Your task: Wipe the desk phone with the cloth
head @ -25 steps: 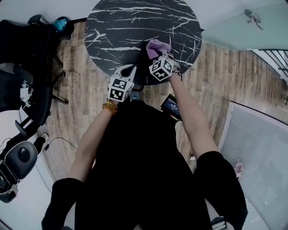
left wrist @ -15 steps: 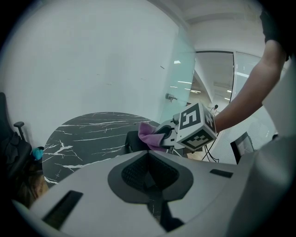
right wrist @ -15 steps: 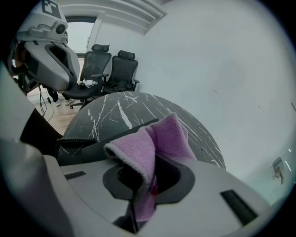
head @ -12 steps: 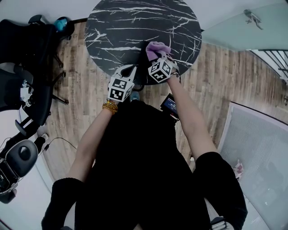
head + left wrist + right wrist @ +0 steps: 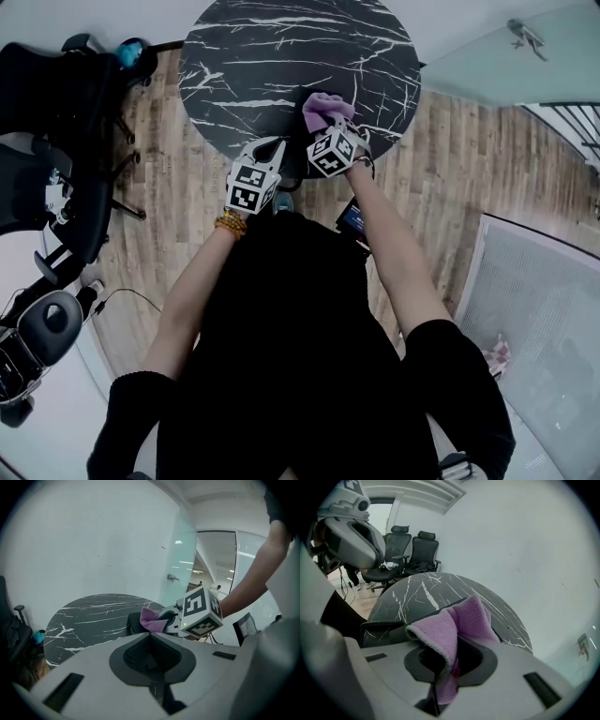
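The black desk phone [image 5: 298,155] sits at the near edge of the round black marble table [image 5: 253,66], hard to tell apart from the dark top. My right gripper [image 5: 330,122] is shut on a folded pink cloth [image 5: 323,106] and holds it down on the phone. In the right gripper view the cloth [image 5: 440,634] bulges out of the gripper [image 5: 450,660] over the phone's body [image 5: 401,631] and coiled cord [image 5: 375,623]. My left gripper [image 5: 276,143] hovers just left of the phone, shut and holding nothing. The left gripper view shows this gripper [image 5: 150,641] pointing at the phone [image 5: 136,623] and cloth [image 5: 151,619].
Black office chairs [image 5: 56,103] stand left of the table on the wooden floor [image 5: 159,216]. A glass partition [image 5: 487,56] lies to the right. A small device with a blue screen [image 5: 354,217] hangs at the person's waist. The table's far half [image 5: 93,616] bears nothing.
My right gripper and the cloth have shifted slightly left and nearer over the phone. The left gripper has stayed where it was.
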The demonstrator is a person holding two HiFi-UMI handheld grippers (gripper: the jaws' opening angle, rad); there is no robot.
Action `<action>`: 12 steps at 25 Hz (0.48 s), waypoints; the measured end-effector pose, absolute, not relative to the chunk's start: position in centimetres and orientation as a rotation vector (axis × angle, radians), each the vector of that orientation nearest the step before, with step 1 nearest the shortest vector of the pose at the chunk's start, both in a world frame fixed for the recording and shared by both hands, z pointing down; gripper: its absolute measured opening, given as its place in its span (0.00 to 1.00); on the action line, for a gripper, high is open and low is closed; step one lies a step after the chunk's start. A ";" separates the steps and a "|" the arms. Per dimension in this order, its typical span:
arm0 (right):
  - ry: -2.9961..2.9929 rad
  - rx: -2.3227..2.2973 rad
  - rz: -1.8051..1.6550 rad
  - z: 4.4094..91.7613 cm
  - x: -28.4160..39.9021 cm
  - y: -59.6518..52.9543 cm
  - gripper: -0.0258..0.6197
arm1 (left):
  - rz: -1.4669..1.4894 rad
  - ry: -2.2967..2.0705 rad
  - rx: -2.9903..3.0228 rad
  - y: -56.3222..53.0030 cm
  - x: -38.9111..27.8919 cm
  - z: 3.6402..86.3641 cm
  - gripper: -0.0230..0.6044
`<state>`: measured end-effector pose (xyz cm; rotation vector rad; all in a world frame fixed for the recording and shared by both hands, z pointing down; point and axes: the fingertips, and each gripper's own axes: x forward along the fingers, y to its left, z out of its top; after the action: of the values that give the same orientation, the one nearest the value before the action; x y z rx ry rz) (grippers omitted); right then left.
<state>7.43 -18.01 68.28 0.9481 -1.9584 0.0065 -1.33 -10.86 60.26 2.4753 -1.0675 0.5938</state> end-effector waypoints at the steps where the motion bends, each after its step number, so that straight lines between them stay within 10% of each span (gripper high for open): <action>1: -1.959 0.947 0.007 68.4 7.3 -17.8 0.13 | 0.594 -1.067 2.476 -10.8 -1.3 60.3 0.06; 12: -1.948 0.927 0.012 68.8 6.9 -16.8 0.13 | 0.598 -1.062 2.477 -10.8 -1.3 60.2 0.06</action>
<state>6.89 -16.79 68.84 0.9268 -1.9476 0.0116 -1.35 -10.79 60.25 2.4769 -1.0624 0.5982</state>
